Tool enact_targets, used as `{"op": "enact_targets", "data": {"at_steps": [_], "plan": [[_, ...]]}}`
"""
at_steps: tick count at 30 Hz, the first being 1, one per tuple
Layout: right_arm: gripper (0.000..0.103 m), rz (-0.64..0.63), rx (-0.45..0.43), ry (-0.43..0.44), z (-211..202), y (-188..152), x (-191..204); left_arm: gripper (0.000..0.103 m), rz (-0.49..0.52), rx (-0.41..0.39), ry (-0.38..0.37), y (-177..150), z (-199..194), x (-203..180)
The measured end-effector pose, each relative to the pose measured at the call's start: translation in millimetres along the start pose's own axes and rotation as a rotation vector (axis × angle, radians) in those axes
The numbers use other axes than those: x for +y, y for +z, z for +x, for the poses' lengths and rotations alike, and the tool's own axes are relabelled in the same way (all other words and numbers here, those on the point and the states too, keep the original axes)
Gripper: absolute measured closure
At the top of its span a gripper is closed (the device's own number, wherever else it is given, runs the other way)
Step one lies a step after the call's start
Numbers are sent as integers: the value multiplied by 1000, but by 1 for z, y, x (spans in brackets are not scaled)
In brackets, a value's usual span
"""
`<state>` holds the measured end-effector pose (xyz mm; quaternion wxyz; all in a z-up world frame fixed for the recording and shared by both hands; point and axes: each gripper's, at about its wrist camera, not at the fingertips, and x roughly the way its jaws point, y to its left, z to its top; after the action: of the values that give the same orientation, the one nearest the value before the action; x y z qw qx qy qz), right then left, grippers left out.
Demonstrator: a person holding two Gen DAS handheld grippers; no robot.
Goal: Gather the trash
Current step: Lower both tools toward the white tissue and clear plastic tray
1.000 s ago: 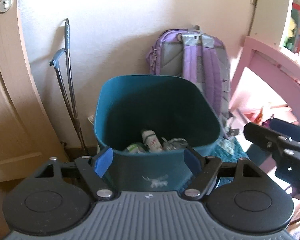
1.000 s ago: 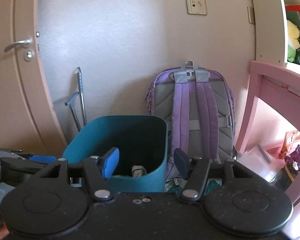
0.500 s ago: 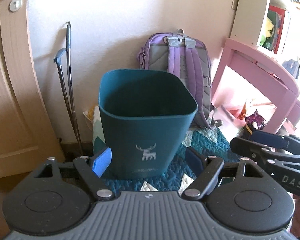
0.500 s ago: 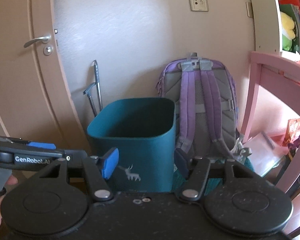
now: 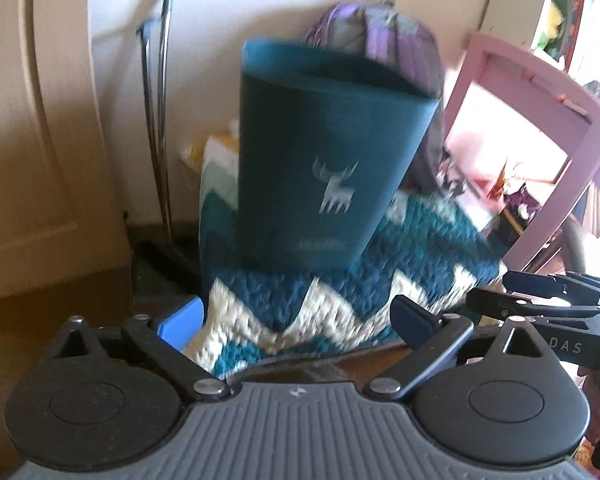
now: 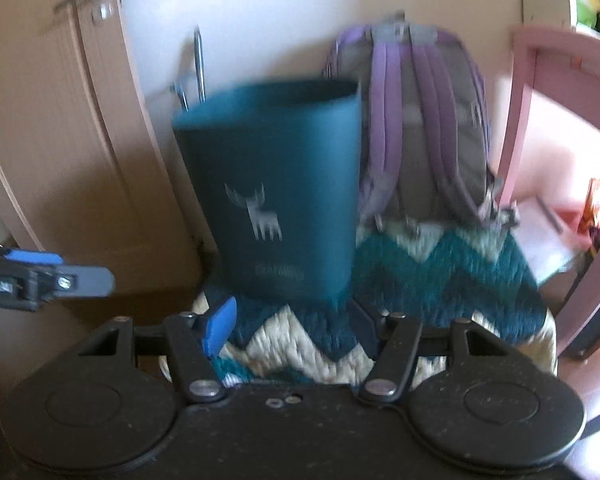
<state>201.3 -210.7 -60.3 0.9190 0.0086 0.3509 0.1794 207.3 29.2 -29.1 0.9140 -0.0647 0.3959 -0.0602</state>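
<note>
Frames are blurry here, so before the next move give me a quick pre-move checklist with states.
1. Left gripper open, nothing between its fingers, jaws just opened wider: ok.
2. Right gripper open and empty: ok.
3. Teal deer-print trash bin upright on the zigzag rug: ok.
4. Bin contents visible from this low angle: cannot tell.
5. Loose trash in view to pick up: cannot tell, both views are blurred.
6. Purple backpack behind the bin, out of the grippers' way: ok.

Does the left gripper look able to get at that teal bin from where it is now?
Probably yes. The left gripper is open and empty, and only the zigzag rug lies between it and the bin. The right gripper sits off to the side.
</note>
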Motion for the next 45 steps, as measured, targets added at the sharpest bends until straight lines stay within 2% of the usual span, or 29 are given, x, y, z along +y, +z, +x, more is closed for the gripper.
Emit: {"op": "enact_targets", "data": {"at_steps": [5,9,12,16,18,22,26,32,36,40,45], "plan": [[41,-14,81,2,44,-38,-3,2,-45,101,-3,-39,51,25],[41,4,171,6,90,-66,-10,2,4,217,14,-71,102,39],[41,39,227,-3,126,-87,-17,2,78,284,68,-97,143,46],[41,80,309,-9,175,-117,-25,3,91,400,126,-124,200,58],[41,60,352,-26,199,-133,-25,3,137,476,160,-139,232,60],[41,-66,425,-54,246,-161,-18,3,303,541,214,-171,282,63],[41,-199,490,-55,290,-187,-13,3,245,652,171,-198,327,78],[43,-297,583,-81,351,-227,-21,3,314,747,171,-242,390,79],[44,-422,587,-113,378,-251,-23,3,324,783,167,-259,421,80],[42,-517,580,-109,399,-267,-29,3,286,795,184,-264,447,91],[42,-535,581,-115,422,-280,-42,3,215,813,208,-273,473,110]]}}
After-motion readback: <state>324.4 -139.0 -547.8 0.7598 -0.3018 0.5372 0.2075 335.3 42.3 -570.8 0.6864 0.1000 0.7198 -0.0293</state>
